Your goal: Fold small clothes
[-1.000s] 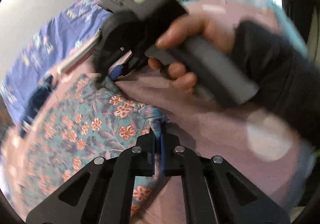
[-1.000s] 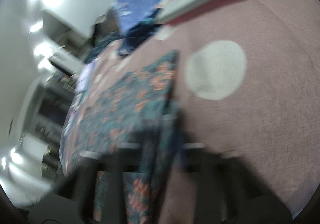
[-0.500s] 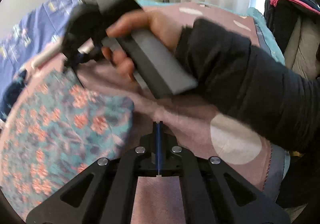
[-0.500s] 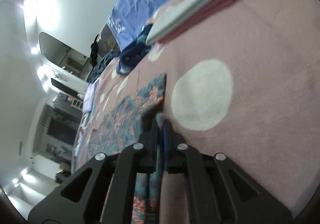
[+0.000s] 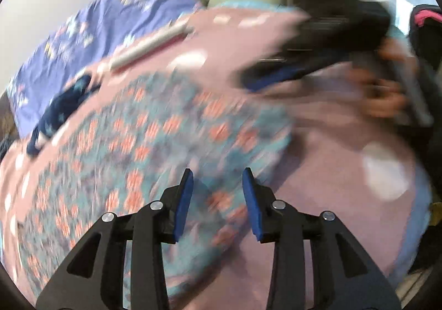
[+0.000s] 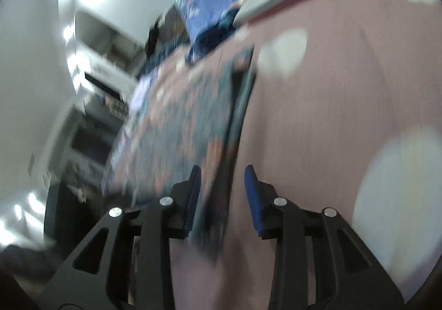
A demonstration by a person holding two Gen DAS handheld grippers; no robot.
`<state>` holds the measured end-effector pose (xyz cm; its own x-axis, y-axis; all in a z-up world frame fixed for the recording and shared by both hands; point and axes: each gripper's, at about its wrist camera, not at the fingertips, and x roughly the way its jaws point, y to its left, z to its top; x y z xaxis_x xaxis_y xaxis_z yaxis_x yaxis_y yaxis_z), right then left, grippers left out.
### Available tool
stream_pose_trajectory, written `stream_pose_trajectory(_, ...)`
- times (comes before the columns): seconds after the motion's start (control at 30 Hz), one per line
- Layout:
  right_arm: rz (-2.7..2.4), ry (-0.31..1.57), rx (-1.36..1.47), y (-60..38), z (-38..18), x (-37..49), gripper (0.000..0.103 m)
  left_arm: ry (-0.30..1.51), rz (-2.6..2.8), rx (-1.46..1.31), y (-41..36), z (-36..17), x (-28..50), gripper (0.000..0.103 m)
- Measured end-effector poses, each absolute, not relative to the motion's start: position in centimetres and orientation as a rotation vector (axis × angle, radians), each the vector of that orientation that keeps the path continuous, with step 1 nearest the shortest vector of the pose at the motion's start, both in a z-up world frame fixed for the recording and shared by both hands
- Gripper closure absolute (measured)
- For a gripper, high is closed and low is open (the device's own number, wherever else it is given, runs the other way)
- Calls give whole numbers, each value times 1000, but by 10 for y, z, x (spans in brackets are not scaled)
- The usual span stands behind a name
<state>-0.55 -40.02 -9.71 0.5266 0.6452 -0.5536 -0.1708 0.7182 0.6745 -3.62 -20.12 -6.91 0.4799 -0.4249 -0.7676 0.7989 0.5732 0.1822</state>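
A teal garment with orange flowers [image 5: 143, 149] lies flat on the pink polka-dot bedspread [image 5: 331, 160]; both views are motion-blurred. My left gripper [image 5: 217, 193] is open and empty, just above the garment's near right part. My right gripper [image 6: 222, 185] is open and empty over the garment's right edge [image 6: 193, 122]. The right gripper also shows in the left wrist view [image 5: 326, 55] at the upper right, held by a hand above the bedspread beyond the garment.
A folded grey and pink stack [image 5: 149, 50] lies at the far side of the bed, with a dark blue garment [image 5: 60, 111] to its left. A blue patterned sheet [image 5: 91, 33] covers the back. Shelves and furniture [image 6: 105, 83] stand beyond the bed's edge.
Both grippers have let go of the floral garment and opened. The garment now lies flat. The right gripper has swung from the left to the upper right of the left wrist view.
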Motion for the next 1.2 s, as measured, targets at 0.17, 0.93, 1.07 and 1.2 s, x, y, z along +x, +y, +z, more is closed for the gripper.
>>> stream_pose_trajectory(0.17, 548, 908, 545, -368, -102, -27, 89, 754, -808, 527, -193, -77, -32, 65)
stream_pose_trajectory(0.93, 474, 1044, 492, -368, -115, -41, 98, 781, -858, 499, -180, -78, -34, 64)
stream_pose_trajectory(1.07, 485, 1048, 481, -375, -104, -48, 95, 748, -929, 539, -194, -72, -47, 64)
stream_pose_trajectory(1.2, 428, 898, 522, -399, -70, -31, 59, 673, -992, 688, -227, -79, -71, 62)
